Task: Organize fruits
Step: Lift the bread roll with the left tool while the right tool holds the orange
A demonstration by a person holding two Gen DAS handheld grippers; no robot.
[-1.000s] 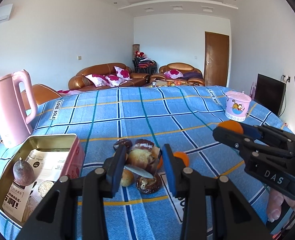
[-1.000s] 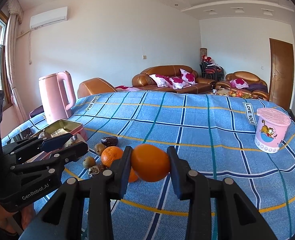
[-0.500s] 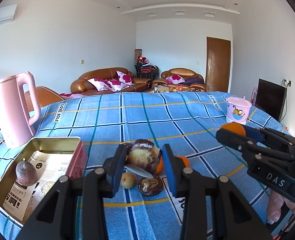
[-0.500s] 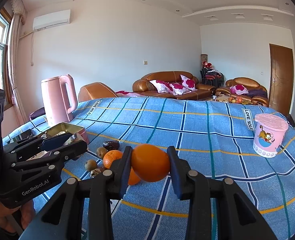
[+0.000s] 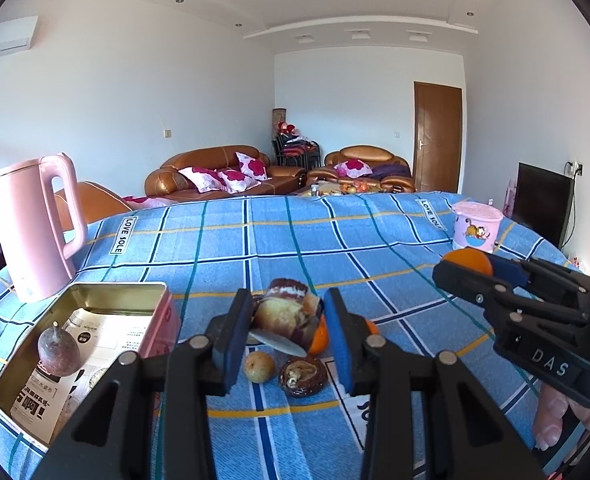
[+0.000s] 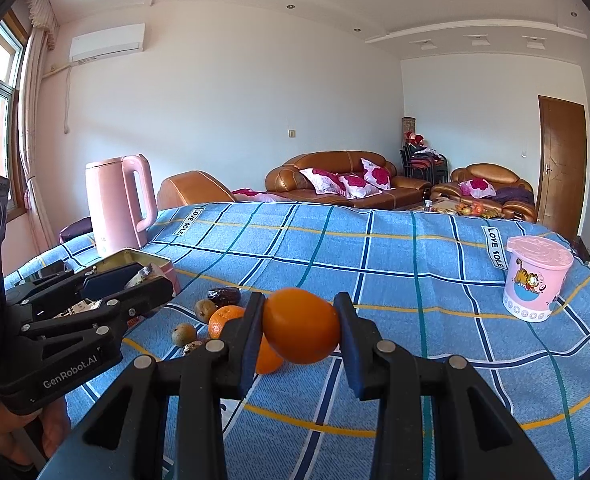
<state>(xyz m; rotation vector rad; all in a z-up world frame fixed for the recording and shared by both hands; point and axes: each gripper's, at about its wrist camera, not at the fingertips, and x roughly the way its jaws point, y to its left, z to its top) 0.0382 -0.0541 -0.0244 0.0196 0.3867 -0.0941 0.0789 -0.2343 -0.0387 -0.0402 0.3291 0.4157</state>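
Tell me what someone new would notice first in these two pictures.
First, the orange clamped in the right hand-held gripper, held above the blue checked cloth. Next, the left hand-held gripper shut on a wrapped snack, over a few small fruits lying on the cloth. At the left stand a pink kettle and an open tin with one dark fruit inside.

Blue plaid tablecloth [image 6: 395, 264] covers table. On it: pink kettle [image 6: 117, 204], open tin [image 5: 95, 320], pink lidded tub [image 6: 535, 284], loose oranges [image 6: 225, 318], small brown fruits [image 5: 259, 366].
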